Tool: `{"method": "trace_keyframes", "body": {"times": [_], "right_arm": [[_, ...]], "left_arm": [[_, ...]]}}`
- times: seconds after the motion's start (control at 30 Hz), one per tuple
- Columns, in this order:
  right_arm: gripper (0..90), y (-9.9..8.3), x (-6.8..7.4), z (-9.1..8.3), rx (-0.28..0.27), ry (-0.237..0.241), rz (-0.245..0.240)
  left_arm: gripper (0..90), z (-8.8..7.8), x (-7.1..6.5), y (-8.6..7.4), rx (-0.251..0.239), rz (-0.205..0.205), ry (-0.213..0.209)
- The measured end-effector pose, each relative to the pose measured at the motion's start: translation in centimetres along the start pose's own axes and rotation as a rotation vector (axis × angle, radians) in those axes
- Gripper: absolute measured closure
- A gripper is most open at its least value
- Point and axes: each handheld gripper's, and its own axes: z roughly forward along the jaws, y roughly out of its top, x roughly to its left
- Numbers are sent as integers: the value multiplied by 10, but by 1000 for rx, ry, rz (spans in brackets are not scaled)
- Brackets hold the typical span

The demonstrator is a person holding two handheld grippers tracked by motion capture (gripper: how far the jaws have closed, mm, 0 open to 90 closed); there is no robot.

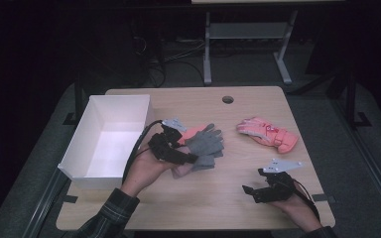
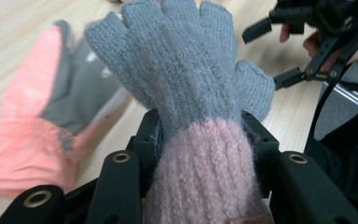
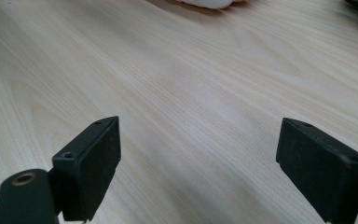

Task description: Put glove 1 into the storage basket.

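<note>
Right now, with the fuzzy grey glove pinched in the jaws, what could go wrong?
The left gripper holds the grey glove only by its pink cuff, so the soft knit might slip out. The glove's fingers hang near the orange glove below and could drag it along. On the way to the white box, the dangling fingers might catch on its rim.

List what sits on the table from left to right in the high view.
White box → left gripper shut on the grey knit glove → right gripper, open → pink ski glove.
</note>
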Motion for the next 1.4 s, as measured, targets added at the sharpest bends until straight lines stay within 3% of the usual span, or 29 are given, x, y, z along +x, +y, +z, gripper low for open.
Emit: {"method": "trace_keyframes", "body": {"times": [0.33, 0.7, 1.1, 1.4], "right_arm": [[136, 0, 1, 0, -1, 0, -1], [136, 0, 1, 1, 2, 2, 3], [136, -1, 0, 2, 9, -4, 10], [106, -1, 0, 4, 9, -3, 10]], "left_arm": [[575, -36, 18, 4, -39, -40, 42], [575, -78, 45, 1, -89, -88, 139], [574, -111, 79, -24, -136, -190, 262], [573, -124, 106, -47, -142, -271, 341]]}}
